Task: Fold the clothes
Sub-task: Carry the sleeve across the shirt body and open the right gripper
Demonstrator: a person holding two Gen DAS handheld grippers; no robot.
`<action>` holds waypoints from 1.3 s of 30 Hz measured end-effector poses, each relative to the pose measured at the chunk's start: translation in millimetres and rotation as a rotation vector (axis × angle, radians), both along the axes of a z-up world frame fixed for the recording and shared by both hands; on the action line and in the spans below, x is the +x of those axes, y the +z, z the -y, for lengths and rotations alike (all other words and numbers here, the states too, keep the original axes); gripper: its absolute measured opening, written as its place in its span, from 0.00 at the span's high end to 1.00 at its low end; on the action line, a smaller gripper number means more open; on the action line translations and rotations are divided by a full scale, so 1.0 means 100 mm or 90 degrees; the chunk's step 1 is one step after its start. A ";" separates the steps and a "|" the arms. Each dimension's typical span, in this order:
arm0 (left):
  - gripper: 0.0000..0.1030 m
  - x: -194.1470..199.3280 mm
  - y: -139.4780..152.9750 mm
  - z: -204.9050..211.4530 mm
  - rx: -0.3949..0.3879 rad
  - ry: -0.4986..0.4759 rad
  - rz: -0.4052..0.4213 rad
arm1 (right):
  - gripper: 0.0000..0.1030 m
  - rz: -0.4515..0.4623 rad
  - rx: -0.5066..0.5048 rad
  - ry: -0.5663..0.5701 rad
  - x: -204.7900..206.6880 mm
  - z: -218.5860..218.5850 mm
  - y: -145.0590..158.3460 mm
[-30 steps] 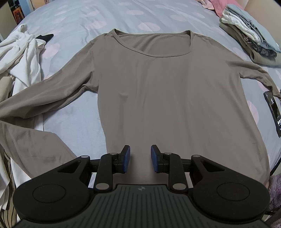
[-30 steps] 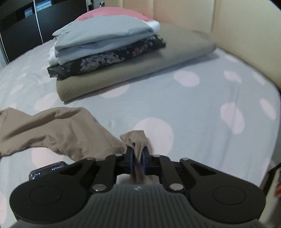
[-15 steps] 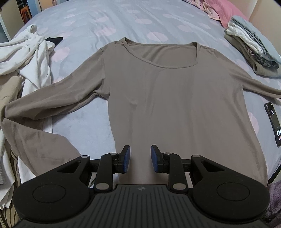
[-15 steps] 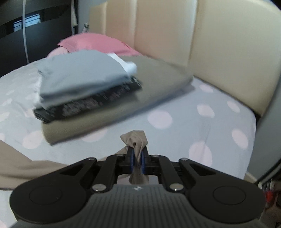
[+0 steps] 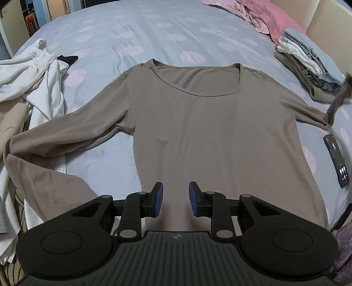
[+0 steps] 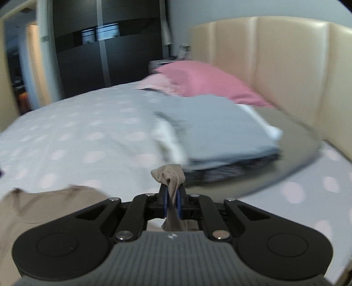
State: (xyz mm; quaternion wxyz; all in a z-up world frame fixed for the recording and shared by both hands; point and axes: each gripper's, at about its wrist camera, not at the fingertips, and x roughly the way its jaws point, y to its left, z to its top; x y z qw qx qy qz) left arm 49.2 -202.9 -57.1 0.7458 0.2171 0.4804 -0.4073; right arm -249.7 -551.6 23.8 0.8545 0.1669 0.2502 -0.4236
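A taupe long-sleeved top (image 5: 209,123) lies flat, front up, on the dotted bed sheet (image 5: 154,28). My left gripper (image 5: 175,199) hovers open above the top's lower hem, nothing between its blue pads. In the right wrist view my right gripper (image 6: 172,203) is shut on the cuff of the top's sleeve (image 6: 169,175), which bunches out past the pads. In the left wrist view that sleeve end (image 5: 338,96) rises blurred off the bed at the right edge. The other sleeve (image 5: 55,140) trails left and bends back toward me.
A stack of folded clothes (image 5: 308,66) sits at the far right by a pink pillow (image 5: 270,17) and the padded headboard (image 6: 286,55). A phone (image 5: 336,160) lies right of the top. Crumpled white garments (image 5: 37,72) and a black sock (image 5: 67,59) lie at the left.
My right gripper has lifted and swung with the sleeve cuff, its view rising from the sheet to the headboard and wardrobe. The sleeve end now stands off the bed. The left gripper barely moved.
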 end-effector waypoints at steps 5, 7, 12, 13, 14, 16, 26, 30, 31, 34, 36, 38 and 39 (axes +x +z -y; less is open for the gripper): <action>0.77 -0.03 0.05 0.00 -0.013 -0.008 0.005 | 0.91 0.031 0.023 0.123 0.56 -0.46 0.15; 0.77 -0.03 0.07 0.00 -0.017 -0.008 0.007 | 0.91 0.035 0.040 0.176 0.83 -0.71 0.16; 0.77 -0.01 0.09 -0.02 -0.026 -0.005 0.011 | 0.91 0.015 0.063 0.289 1.42 -1.35 0.04; 0.77 0.00 0.10 -0.03 -0.027 -0.004 0.012 | 0.91 0.008 0.066 0.306 1.51 -1.46 -0.01; 0.77 0.01 0.11 -0.03 -0.028 -0.003 0.013 | 0.91 -0.001 0.067 0.321 1.60 -1.56 -0.06; 0.77 0.01 0.13 -0.04 -0.034 -0.002 0.013 | 0.89 -0.022 0.065 0.348 1.75 -1.78 -0.15; 0.76 0.06 0.13 -0.05 -0.051 -0.017 0.021 | 0.66 -0.051 0.086 0.361 1.74 -1.80 -0.38; 0.73 0.12 0.15 0.06 -0.057 -0.036 0.017 | 0.64 -0.054 0.105 0.311 1.53 -1.52 -0.46; 0.72 0.14 0.16 0.10 -0.065 -0.036 0.012 | 0.64 -0.057 0.110 0.296 1.46 -1.45 -0.49; 0.70 0.15 0.12 0.25 -0.098 -0.038 -0.020 | 0.63 -0.081 0.120 0.243 1.23 -1.23 -0.60; 0.70 0.08 0.06 0.38 -0.114 -0.057 -0.029 | 0.63 -0.104 0.125 0.209 1.07 -1.12 -0.69; 0.62 -0.02 -0.01 0.52 -0.115 -0.090 -0.023 | 0.63 -0.114 0.137 0.193 0.94 -1.07 -0.77; 0.57 -0.08 -0.05 0.59 -0.111 -0.112 -0.014 | 0.63 -0.117 0.144 0.186 0.87 -1.05 -0.81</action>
